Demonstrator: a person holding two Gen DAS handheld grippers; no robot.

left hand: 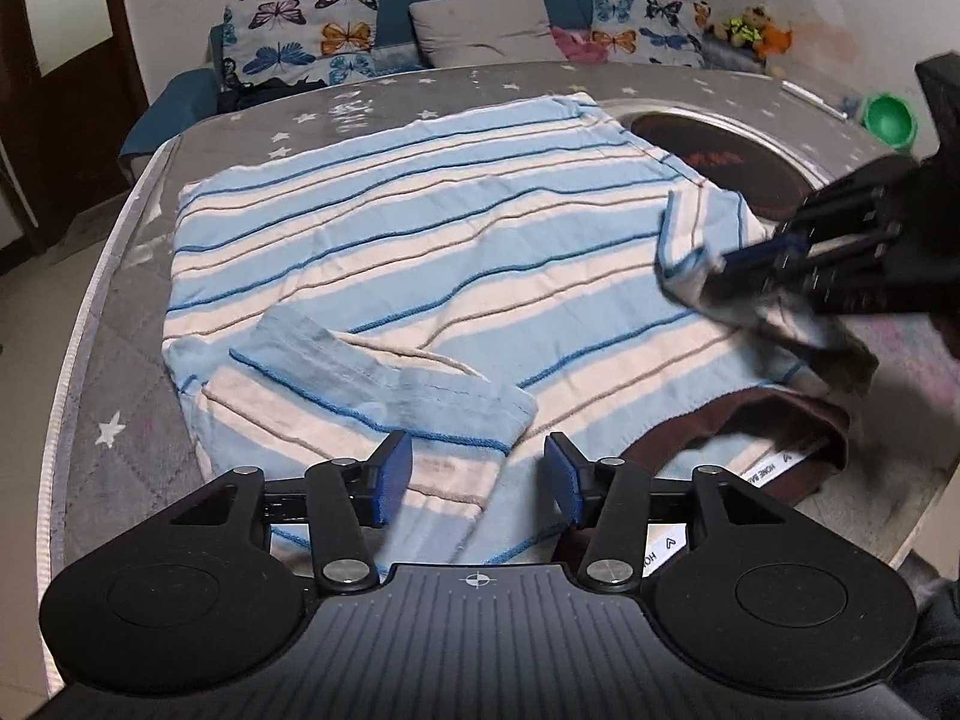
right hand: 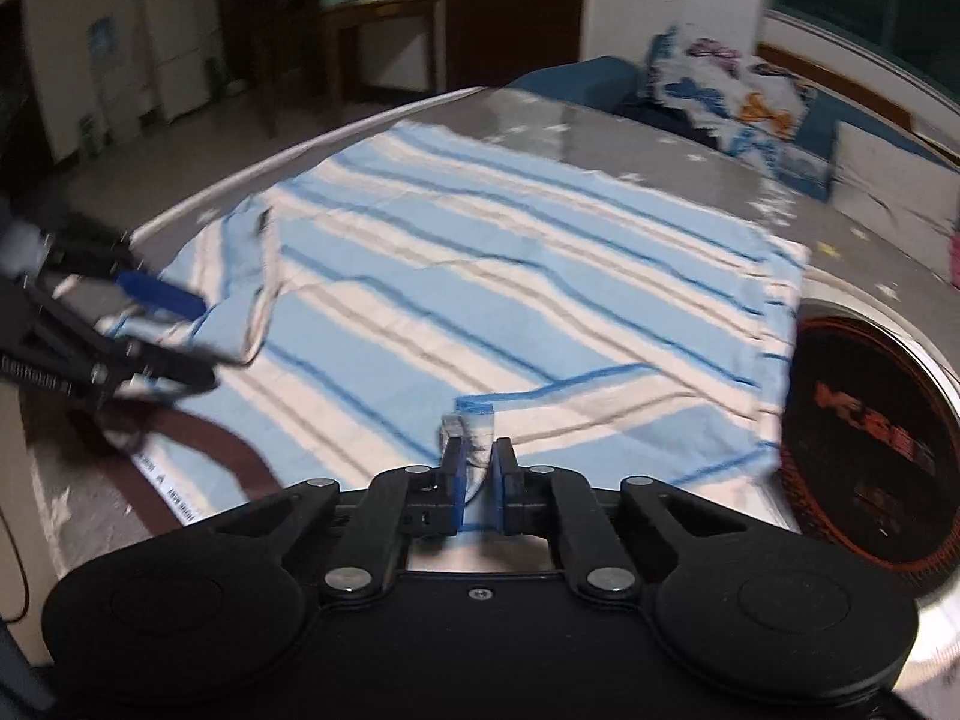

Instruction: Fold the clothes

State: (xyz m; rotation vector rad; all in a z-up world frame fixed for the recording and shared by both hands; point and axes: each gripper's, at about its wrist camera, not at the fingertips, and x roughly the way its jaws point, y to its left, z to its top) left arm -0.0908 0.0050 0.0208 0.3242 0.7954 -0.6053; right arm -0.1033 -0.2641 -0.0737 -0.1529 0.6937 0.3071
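A light blue and cream striped shirt (left hand: 420, 228) lies spread on the grey star-patterned table; it also shows in the right wrist view (right hand: 510, 276). Its left sleeve (left hand: 384, 384) is folded in over the body. My left gripper (left hand: 477, 477) is open, hovering just above the shirt's near edge beside that sleeve. My right gripper (right hand: 477, 468) is shut on the right sleeve's cuff (right hand: 474, 420) and holds it lifted over the body; it shows blurred in the left wrist view (left hand: 714, 264). The shirt's brown collar (left hand: 720, 438) lies at the near right.
The grey table (left hand: 120, 396) has a black round cooktop (left hand: 714, 162) set in it beyond the shirt's right edge. A green cup (left hand: 888, 120) stands at the far right. A sofa with butterfly cushions (left hand: 300, 36) runs behind the table.
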